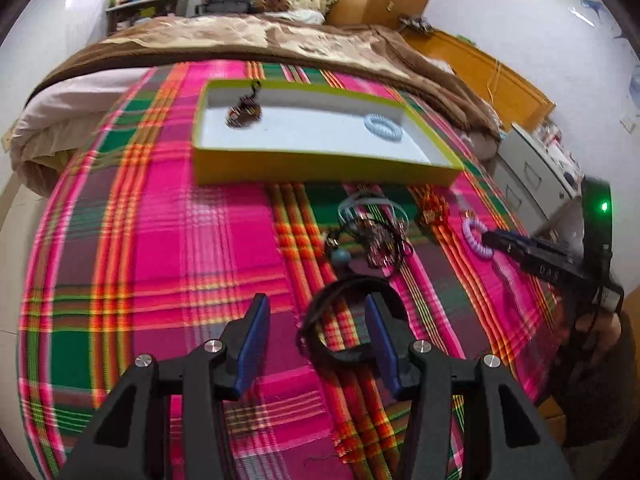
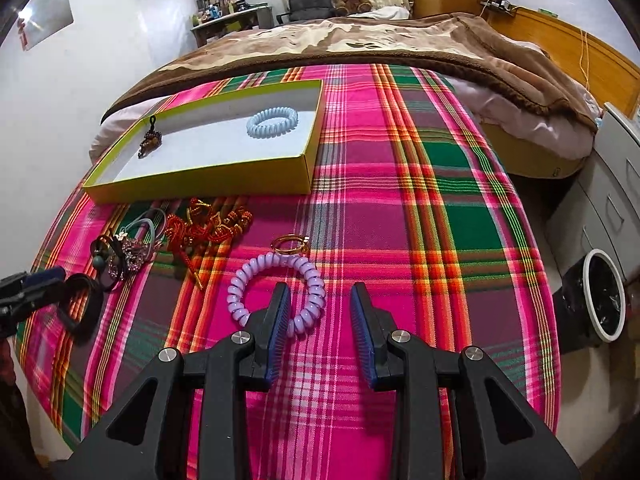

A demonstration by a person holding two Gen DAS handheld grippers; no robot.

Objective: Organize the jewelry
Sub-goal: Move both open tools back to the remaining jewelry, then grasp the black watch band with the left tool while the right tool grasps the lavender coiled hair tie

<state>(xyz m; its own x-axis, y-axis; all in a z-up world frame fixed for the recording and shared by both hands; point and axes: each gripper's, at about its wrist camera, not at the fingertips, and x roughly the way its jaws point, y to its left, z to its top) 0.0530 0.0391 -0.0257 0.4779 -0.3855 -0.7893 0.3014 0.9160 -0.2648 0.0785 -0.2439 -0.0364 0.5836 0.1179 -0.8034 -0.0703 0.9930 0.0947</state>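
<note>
My left gripper (image 1: 316,307) is open low over the plaid cloth. Its right finger stands inside a black hair band (image 1: 346,357), and the band's left arc lies between the jaws, not pinched. My right gripper (image 2: 320,294) is also open. Its left finger reaches into a purple spiral hair tie (image 2: 236,296), whose right side lies between the pads without being pressed. A yellow-green box (image 1: 320,168) (image 2: 200,188) farther back holds a pale blue spiral tie (image 1: 370,124) (image 2: 253,128) and a dark beaded pendant (image 1: 244,112) (image 2: 150,144).
Between the box and the grippers lie a tangle of hair ties and beaded pieces (image 1: 372,236) (image 2: 120,256), a red knotted ornament (image 2: 208,224) and a gold ring (image 2: 290,244). A brown blanket covers the bed beyond. A white drawer unit and a bin (image 2: 604,296) stand at the right.
</note>
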